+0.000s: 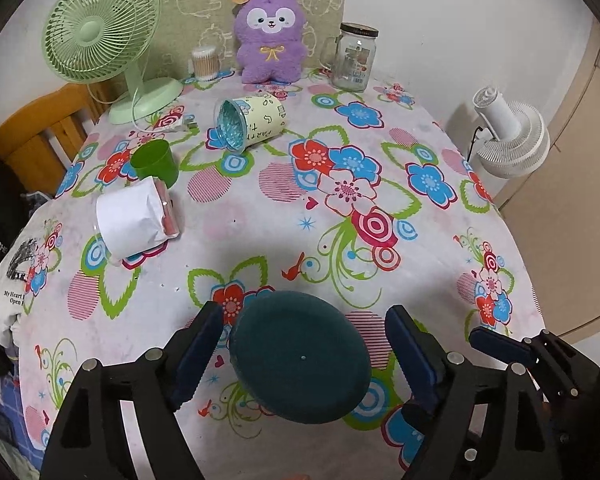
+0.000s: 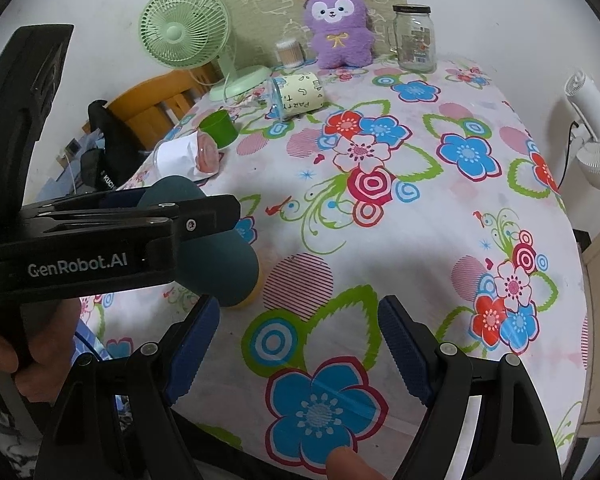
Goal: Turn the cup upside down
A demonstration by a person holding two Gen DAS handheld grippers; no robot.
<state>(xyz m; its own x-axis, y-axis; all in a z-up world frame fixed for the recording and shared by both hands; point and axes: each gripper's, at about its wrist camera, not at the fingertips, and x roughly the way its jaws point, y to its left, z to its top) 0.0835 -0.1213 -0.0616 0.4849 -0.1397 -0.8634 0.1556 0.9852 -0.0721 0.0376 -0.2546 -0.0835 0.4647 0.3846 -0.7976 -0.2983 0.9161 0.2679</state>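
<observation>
A dark teal cup [image 1: 302,354] stands mouth down on the flowered tablecloth [image 1: 340,208], its flat base up. In the right wrist view the cup [image 2: 220,268] shows a yellow rim at the cloth. My left gripper [image 1: 306,344] is open, its blue pads on either side of the cup with a gap on each side. It also shows in the right wrist view [image 2: 172,208], around the cup. My right gripper [image 2: 298,344] is open and empty, over the cloth to the right of the cup. It shows at the lower right of the left wrist view [image 1: 500,346].
Further back lie a white paper-wrapped cup [image 1: 134,220] on its side, an upright green cup [image 1: 156,162] and a tipped patterned cup [image 1: 250,122]. At the back stand a green fan [image 1: 104,40], a purple plush [image 1: 270,34], a glass jar [image 1: 354,56] and cotton swabs [image 1: 205,63]. A white fan [image 1: 508,132] stands off the table's right edge.
</observation>
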